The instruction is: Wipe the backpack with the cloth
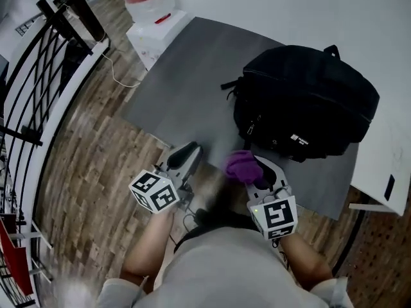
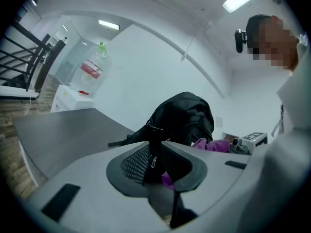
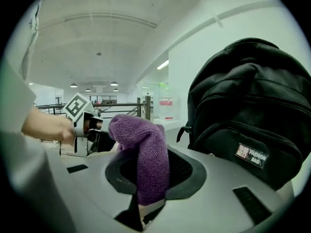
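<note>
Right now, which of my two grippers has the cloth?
The right gripper: its jaws are clamped on the purple cloth. The left gripper has nothing between its jaws.

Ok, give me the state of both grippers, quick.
Left gripper: jaws slightly apart, holding nothing.
Right gripper: jaws shut on the cloth.

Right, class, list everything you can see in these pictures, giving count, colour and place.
backpack: 1, black, on the table's right part.
cloth: 1, purple, in the right gripper, near the backpack.
table: 1, dark grey, ahead of the person.
water dispenser: 1, white, red-labelled bottle, beyond the table.
railing: 1, black, far left.
floor: brown wood planks.
left gripper: 1, grey, jaws slightly apart, empty, at the table's near edge.
right gripper: 1, grey, shut on the cloth.
</note>
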`<state>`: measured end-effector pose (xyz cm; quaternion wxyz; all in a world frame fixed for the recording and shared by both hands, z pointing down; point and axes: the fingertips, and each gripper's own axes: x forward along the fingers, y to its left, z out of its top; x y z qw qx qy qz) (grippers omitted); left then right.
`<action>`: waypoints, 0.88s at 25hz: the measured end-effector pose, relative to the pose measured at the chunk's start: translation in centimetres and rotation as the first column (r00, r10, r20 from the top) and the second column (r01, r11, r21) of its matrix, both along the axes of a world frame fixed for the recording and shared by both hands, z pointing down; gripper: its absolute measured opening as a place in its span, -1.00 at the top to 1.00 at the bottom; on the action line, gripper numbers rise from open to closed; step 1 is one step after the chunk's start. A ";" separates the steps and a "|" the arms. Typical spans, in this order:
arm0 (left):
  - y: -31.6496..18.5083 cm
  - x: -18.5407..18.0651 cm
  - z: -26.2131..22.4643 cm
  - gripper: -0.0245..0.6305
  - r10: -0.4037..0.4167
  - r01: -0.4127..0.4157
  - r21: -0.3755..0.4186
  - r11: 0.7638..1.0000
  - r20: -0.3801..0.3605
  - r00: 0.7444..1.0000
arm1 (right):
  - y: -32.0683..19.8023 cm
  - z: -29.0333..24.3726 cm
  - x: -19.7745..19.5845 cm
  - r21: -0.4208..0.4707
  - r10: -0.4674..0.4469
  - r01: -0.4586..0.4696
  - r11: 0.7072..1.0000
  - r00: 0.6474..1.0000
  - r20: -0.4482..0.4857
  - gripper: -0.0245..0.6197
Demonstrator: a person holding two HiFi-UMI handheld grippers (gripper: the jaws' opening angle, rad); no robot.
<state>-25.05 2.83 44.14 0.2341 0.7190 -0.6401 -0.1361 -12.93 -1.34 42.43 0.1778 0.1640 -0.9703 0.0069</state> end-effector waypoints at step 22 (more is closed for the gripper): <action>-14.4 2.4 1.8 0.75 0.693 -0.691 -0.062 0.720 0.126 0.710 | -7.0 -0.2 -4.3 0.035 0.524 -0.523 0.851 0.852 -0.002 0.65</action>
